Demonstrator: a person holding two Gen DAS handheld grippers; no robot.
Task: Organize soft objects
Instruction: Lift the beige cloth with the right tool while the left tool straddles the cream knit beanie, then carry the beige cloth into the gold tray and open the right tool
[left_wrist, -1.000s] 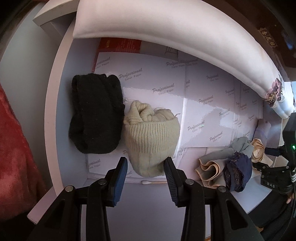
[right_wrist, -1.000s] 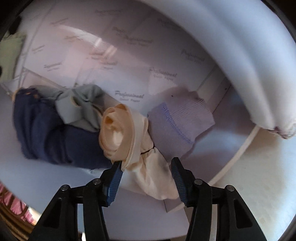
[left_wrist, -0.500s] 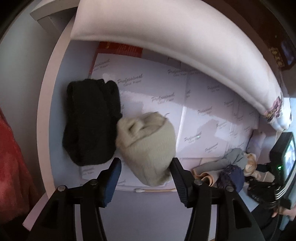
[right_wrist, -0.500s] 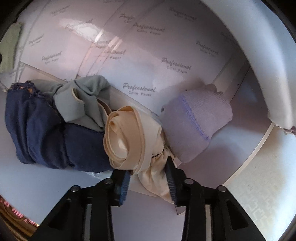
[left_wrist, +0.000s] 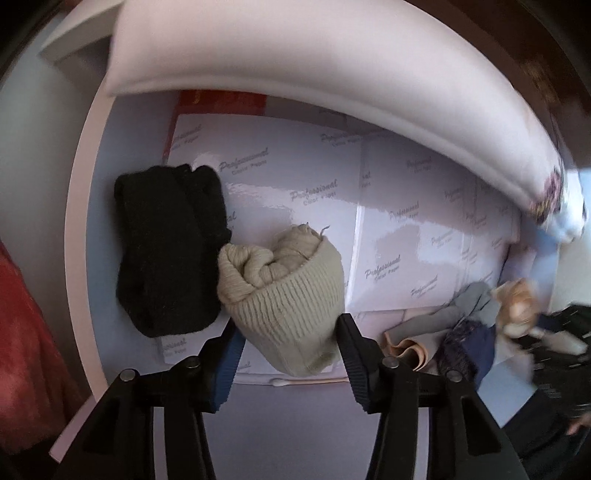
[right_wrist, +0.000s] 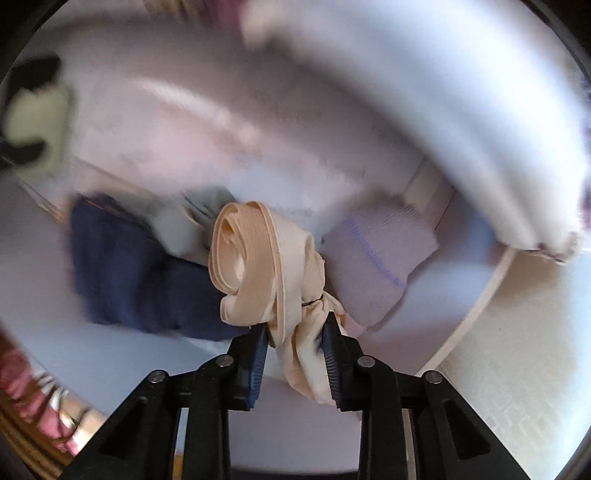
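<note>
In the left wrist view my left gripper (left_wrist: 286, 336) holds a rolled beige knit sock bundle (left_wrist: 284, 291) between its fingers, beside a black knit bundle (left_wrist: 170, 247) on the white paper sheets (left_wrist: 406, 229). In the right wrist view my right gripper (right_wrist: 295, 332) is shut on the tail of a rolled cream cloth (right_wrist: 258, 258). A navy cloth (right_wrist: 125, 273) and a grey cloth (right_wrist: 188, 225) lie to its left, a lilac sock (right_wrist: 376, 258) to its right. The cream cloth also shows blurred in the left wrist view (left_wrist: 517, 306).
A long white cushion (left_wrist: 314, 70) arches over the back of the surface. A red fabric (left_wrist: 26, 332) lies at the far left. A cotton swab (left_wrist: 306, 382) lies at the paper's front edge. The white rim (right_wrist: 476, 314) bounds the right side.
My left gripper has closed in on the beige bundle and shifted it. My right gripper has shut on the cream cloth and lifted it; the right view is blurred by motion.
</note>
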